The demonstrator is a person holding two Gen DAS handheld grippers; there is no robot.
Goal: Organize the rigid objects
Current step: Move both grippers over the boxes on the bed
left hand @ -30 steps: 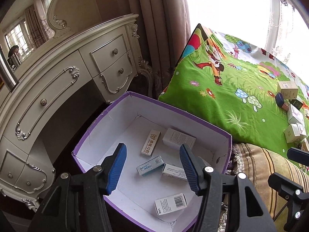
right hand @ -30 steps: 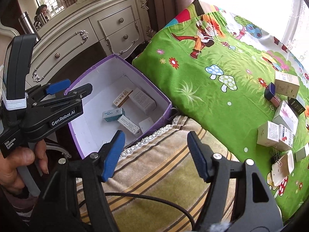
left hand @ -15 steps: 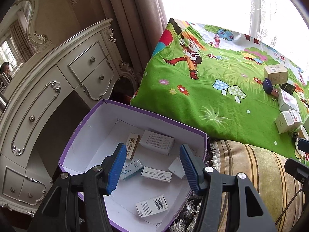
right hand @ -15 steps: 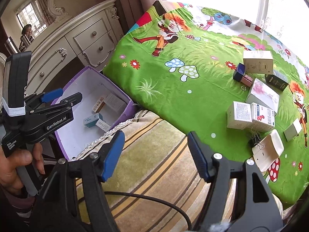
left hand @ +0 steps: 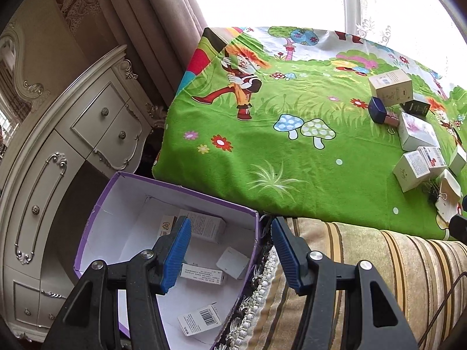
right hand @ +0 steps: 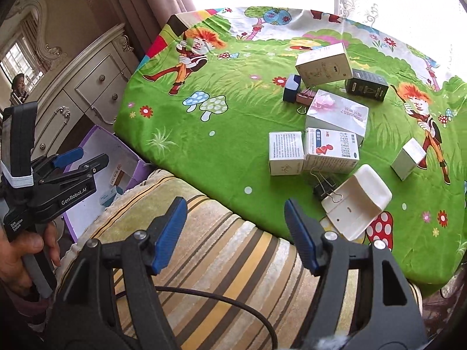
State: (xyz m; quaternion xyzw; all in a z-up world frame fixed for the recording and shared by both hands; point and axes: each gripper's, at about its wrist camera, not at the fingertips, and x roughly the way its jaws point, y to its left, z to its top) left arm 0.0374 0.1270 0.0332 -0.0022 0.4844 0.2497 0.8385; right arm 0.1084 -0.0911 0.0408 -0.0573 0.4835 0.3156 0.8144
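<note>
It was a home bedroom, shown by the carved cream dresser (left hand: 87, 134) with its mirror (right hand: 20, 55), heavy curtains (left hand: 140, 14) at a bright window, a striped cushion (right hand: 221, 250) and a cartoon-print cloth (right hand: 233, 110).

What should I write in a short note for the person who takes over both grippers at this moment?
Left gripper: open, empty, above the purple box.
Right gripper: open, empty, above the striped cushion.
Done: several small cartons lie in the purple box.
Left: boxes on the green blanket, among them the white carton, the black box, the white plastic holder and binder clips.
</note>
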